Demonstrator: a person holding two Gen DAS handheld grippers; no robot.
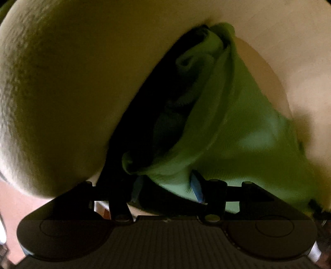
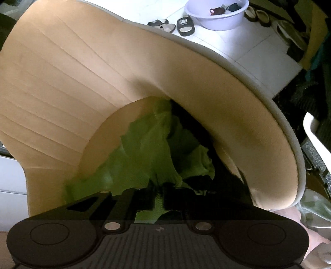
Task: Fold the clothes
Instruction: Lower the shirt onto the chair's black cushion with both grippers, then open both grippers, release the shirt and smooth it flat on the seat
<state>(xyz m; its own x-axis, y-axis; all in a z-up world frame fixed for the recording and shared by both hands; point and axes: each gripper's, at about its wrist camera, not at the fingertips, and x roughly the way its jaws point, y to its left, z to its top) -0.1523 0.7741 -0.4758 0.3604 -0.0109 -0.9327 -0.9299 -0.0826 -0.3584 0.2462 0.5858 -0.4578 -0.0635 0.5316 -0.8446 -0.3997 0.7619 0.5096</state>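
Filling both views: a tan padded chair (image 2: 86, 68), its curved back wrapping round the seat, pale piping running along the rim in the right view.

Lying crumpled on the seat, bunching up against the back: a green garment (image 2: 149, 149), ribbed, with dark folds and shadow beside it. Stretching in the left view as a taut sheet from the seat down to the camera, garment (image 1: 227, 128) edge rolling over at the near side.

Sitting close over the cloth: the right gripper (image 2: 159, 198), its black fingers (image 2: 142, 198) nearly together, pinching a narrow ridge of green cloth between them.

Hanging at the garment's near edge: the left gripper (image 1: 167, 186), blue-padded fingers (image 1: 197, 188) standing well apart, cloth draping between them and over the right one; gripping or merely touching, cannot tell.

Beyond the chair in the right view, standing on white floor tiles (image 2: 258, 53): a pale basin (image 2: 219, 14) holding small dark items, and just beside it black slides (image 2: 185, 23) with other sandals near.

Showing at the lower right edge, blurring: a hand (image 2: 306, 225).
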